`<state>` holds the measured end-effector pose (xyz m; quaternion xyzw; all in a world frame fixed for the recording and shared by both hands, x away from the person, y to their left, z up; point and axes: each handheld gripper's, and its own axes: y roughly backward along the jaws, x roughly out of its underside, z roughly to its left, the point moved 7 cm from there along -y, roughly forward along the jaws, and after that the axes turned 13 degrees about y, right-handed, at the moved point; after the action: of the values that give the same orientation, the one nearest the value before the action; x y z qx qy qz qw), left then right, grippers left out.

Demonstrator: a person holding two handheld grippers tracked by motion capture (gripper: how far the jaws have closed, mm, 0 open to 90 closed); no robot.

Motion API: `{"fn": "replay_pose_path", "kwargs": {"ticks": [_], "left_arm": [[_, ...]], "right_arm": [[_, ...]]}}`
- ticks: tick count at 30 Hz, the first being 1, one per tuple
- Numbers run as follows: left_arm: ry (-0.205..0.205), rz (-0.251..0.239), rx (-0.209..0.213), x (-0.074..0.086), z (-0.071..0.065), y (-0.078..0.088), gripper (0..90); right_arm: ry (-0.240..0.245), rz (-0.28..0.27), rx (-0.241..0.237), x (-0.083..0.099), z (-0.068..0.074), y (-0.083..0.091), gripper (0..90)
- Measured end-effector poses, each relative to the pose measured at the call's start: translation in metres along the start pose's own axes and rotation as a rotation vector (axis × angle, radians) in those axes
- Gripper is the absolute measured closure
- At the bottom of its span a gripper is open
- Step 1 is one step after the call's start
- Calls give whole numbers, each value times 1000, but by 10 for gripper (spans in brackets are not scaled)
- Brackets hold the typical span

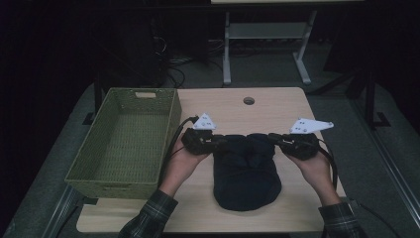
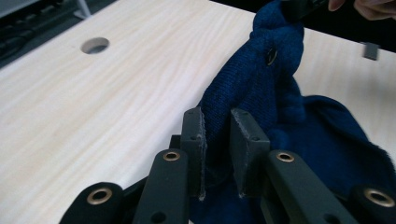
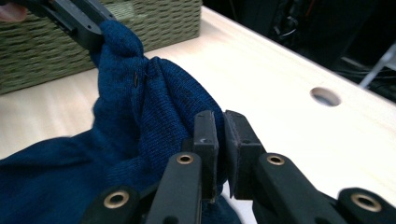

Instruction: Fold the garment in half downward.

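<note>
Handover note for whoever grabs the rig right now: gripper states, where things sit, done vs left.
Left gripper: jaws around the left end of the dark blue knit garment's far edge; fabric sits between the pads with some slack, grip looks loose.
Right gripper: jaws nearly together on the right end of that edge, fabric pinched between the pads.
Garment: bunched on the wooden table, far edge slightly raised between the two grippers.
Green woven basket: at the table's left, nothing in it.
Done: both ends taken up.
Left, probably: tidy or fold the garment and put it in the basket.
</note>
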<state>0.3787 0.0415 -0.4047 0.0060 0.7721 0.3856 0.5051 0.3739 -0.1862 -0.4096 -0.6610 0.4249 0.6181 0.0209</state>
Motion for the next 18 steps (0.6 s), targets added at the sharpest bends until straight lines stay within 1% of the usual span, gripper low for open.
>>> {"fn": "replay_pose_path", "kwargs": {"ticks": [1,2,4,5,8,12,14,18], "left_arm": [[6,3,9,3,-1,-1,757],[8,13,13,5,-2,-1,757],[19,35,32,11,-3,-2,757],[33,34,44,13,-4,-2,757],[53,45,77,21,-9,-3,758],[52,66,104,30,-18,-1,755],[55,84,121,36,-23,0,751],[55,113,143,46,-28,-1,748]], "right_arm": [[-1,1,-11,3,3,0,830],[-12,6,-25,5,6,0,829],[-12,10,-39,10,11,1,829],[-16,12,-51,12,13,1,828],[-22,20,-74,18,19,3,826],[-25,33,-102,25,27,7,821],[-27,30,-112,28,30,10,818],[-31,35,-134,34,38,14,809]]}}
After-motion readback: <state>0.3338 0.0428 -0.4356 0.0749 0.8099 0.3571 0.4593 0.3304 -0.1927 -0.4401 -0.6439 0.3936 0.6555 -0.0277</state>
